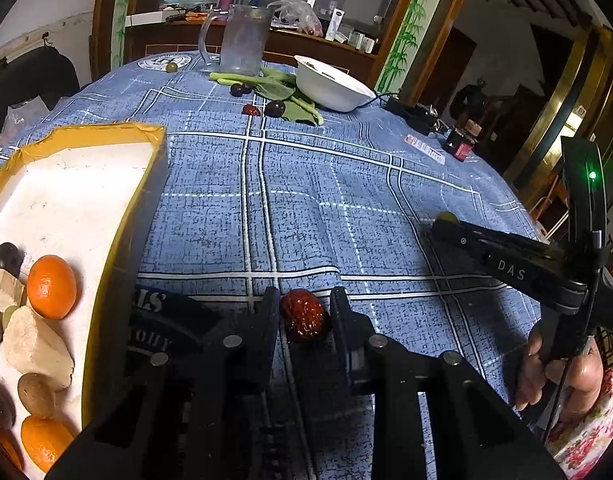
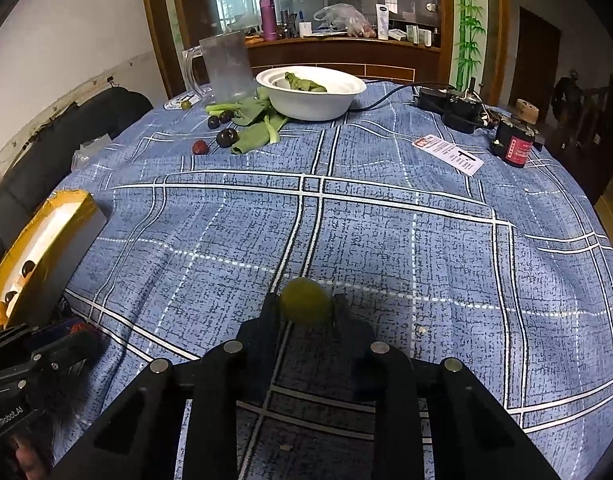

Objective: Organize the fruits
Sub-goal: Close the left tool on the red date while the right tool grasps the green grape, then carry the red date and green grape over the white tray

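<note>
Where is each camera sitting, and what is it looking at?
Left wrist: sits on the left tool, looking down its fingers at a red date pinched between them; the yellow-rimmed box lies left, the right tool and a hand at the right.
Right wrist: sits on the right tool, looking at a green fruit it grips; the left tool shows bottom left.
Both share: blue checked tablecloth, white bowl, clear jug.

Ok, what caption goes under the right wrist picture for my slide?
Right tongs shut on a green grape above the blue checked tablecloth.
</note>
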The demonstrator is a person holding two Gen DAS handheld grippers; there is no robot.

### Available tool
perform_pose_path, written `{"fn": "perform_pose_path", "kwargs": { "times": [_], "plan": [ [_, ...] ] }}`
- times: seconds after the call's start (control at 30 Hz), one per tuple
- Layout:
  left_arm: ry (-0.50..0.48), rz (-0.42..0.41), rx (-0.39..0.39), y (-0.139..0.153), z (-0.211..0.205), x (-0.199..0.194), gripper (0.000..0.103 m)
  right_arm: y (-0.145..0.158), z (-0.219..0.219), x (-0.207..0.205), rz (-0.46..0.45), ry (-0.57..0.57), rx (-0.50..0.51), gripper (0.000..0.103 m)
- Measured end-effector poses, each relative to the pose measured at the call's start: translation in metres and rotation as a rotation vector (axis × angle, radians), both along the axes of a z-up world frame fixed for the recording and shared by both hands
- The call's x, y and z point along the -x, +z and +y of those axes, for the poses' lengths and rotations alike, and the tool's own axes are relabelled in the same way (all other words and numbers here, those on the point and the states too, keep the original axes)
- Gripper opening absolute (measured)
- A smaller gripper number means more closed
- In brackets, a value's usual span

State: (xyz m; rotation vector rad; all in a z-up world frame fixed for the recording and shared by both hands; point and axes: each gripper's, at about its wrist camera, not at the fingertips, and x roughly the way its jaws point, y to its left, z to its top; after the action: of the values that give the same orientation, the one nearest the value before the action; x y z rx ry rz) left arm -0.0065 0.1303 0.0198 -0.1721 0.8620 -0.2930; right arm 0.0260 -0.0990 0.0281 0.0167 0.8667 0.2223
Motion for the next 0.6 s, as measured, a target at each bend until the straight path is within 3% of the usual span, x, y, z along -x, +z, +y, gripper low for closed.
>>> {"fn": "perform_pose_path", "kwargs": {
  "times": [0.47,0.6],
  "plan": [
    [0.051,-0.066,0.028,0.012,0.011,0.009,0.024,0.013,-0.005,0.018,-0.053,-0.04,-0.036,0.028],
    [0.061,-0.071,0.087,0.023,0.022,0.028,0.024,0.019,-0.007,0.027,-0.087,-0.07,-0.025,0.028]
  ]
}}
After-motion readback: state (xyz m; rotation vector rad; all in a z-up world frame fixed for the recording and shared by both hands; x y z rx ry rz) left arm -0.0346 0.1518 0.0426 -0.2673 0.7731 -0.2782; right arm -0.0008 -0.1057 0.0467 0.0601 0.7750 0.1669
